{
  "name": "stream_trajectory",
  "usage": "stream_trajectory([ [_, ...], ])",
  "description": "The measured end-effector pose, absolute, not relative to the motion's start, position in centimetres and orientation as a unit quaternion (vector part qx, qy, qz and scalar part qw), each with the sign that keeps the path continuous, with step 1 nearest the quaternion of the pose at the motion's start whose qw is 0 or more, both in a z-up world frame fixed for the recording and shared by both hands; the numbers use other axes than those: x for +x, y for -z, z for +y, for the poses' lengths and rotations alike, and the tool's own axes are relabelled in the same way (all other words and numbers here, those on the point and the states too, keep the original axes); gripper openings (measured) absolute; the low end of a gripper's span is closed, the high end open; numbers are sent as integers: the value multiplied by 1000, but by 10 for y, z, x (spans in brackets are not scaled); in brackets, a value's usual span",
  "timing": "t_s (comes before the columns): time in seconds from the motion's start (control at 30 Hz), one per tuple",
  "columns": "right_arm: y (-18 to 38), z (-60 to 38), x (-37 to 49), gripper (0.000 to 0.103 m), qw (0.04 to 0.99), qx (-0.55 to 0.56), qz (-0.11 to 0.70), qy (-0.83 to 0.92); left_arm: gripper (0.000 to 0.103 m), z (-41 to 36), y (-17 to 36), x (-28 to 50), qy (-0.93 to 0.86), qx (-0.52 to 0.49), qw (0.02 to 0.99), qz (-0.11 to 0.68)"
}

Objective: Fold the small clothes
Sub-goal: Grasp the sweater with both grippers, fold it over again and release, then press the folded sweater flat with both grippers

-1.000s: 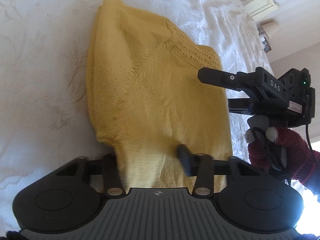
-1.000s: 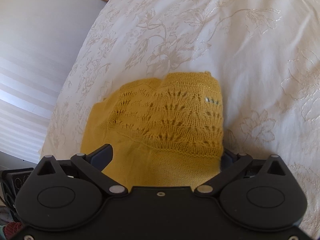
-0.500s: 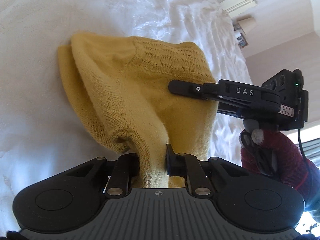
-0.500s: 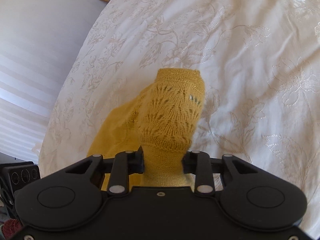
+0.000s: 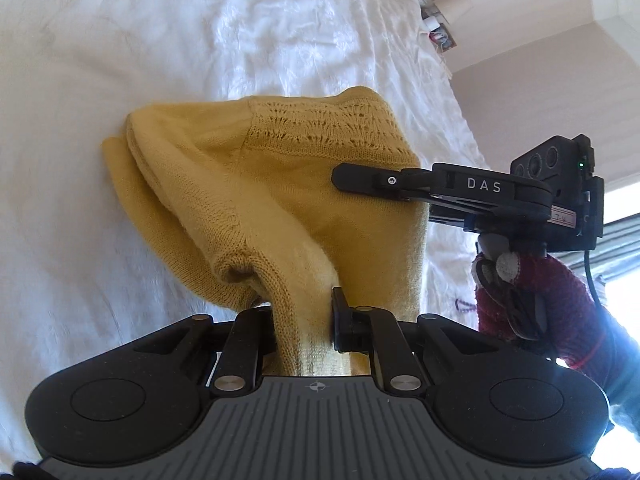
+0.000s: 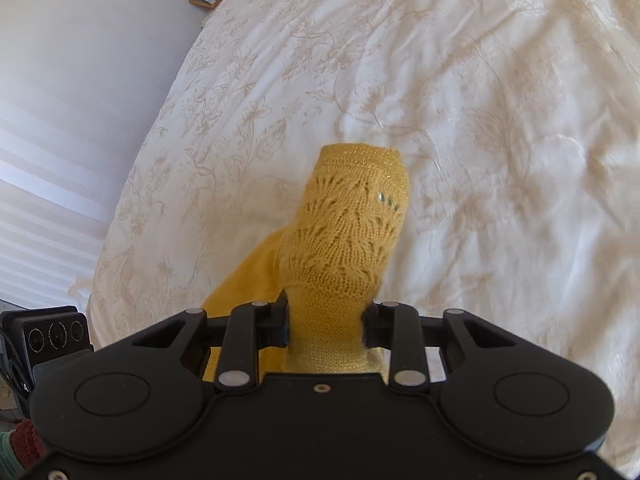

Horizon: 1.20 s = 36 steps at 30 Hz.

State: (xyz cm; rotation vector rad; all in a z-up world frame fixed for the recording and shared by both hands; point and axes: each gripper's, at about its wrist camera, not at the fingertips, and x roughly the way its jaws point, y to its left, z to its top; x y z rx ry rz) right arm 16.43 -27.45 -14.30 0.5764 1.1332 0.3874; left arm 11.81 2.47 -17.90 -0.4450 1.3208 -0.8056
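The left gripper (image 5: 305, 322) is pinching a bunched plain-knit edge of the yellow knitted garment (image 5: 288, 196) between its nearly closed fingers (image 5: 341, 320), the fabric filling the narrow gap. The right gripper (image 6: 325, 330) is clamping the same garment in the same way, its fingers (image 6: 280, 326) pressing both sides of a gathered fold just below the lace-patterned yoke. In the left view, the right gripper's arm marked DAS is lying across the garment from the side, held by a hand in a red glove (image 5: 532, 304). The garment is hanging in folds between both grips, over the white embroidered bedspread (image 6: 480, 120).
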Motion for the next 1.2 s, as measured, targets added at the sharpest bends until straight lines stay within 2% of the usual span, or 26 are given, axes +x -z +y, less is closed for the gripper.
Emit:
stream_trajectory([
  [0.27, 191, -315, 129, 43, 778, 218, 570, -148, 18, 10, 235, 65, 245, -173, 699, 649],
  [0.4, 198, -327, 130, 55, 785, 224, 561, -137, 21, 17, 243, 59, 205, -205, 709, 643],
  [0.47, 196, -332, 131, 58, 792, 225, 552, -132, 22, 23, 242, 49, 190, -211, 718, 636],
  [0.57, 189, -342, 125, 67, 810, 220, 532, -114, 24, 21, 236, 41, 164, -201, 736, 625],
  [0.8, 161, -366, 102, 68, 847, 218, 477, -88, 26, 30, 202, 17, 122, -112, 772, 614],
  [0.97, 151, -359, 90, 68, 857, 203, 464, -98, 25, 21, 150, 8, 181, -21, 809, 558],
  [1.07, 154, -345, 87, 69, 860, 174, 471, -86, 26, 4, 131, 24, 224, 10, 826, 517],
  [1.2, 162, -338, 91, 69, 858, 163, 483, -71, 26, -25, 136, 67, 253, 19, 830, 496],
])
